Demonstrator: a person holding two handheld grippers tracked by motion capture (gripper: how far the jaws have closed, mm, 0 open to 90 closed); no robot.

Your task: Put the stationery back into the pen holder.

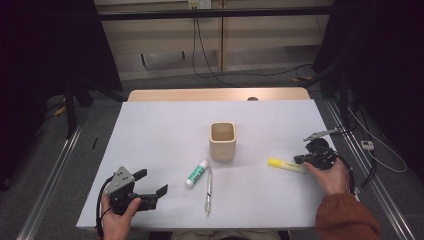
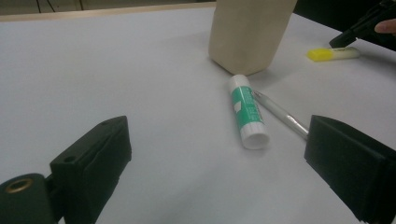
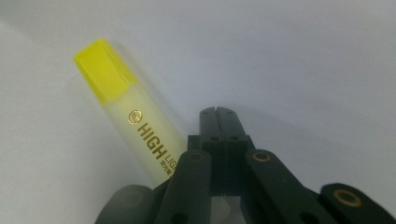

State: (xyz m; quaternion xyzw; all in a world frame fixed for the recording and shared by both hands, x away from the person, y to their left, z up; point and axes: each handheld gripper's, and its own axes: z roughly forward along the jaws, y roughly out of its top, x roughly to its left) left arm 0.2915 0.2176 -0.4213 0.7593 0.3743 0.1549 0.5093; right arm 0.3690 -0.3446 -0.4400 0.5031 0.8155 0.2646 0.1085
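A yellow highlighter [image 1: 286,165] lies on the white table [image 1: 165,130] at the right. My right gripper [image 1: 299,159] is shut beside its near end, with nothing between the jaws. In the right gripper view the closed tips [image 3: 218,113] rest just right of the highlighter [image 3: 135,126], whose yellow cap points away. My left gripper [image 1: 152,182] stands open at the front left, held low over the table. In the left gripper view its jaws [image 2: 215,154] stand wide apart and empty, facing a green-and-white glue stick [image 2: 247,111] and a clear pen [image 2: 280,113].
A beige square cup [image 1: 222,141] stands upright mid-table, behind the glue stick [image 1: 196,173] and pen [image 1: 208,191]. A wooden strip [image 1: 215,94] borders the table's far edge. Cables trail over the floor at the right.
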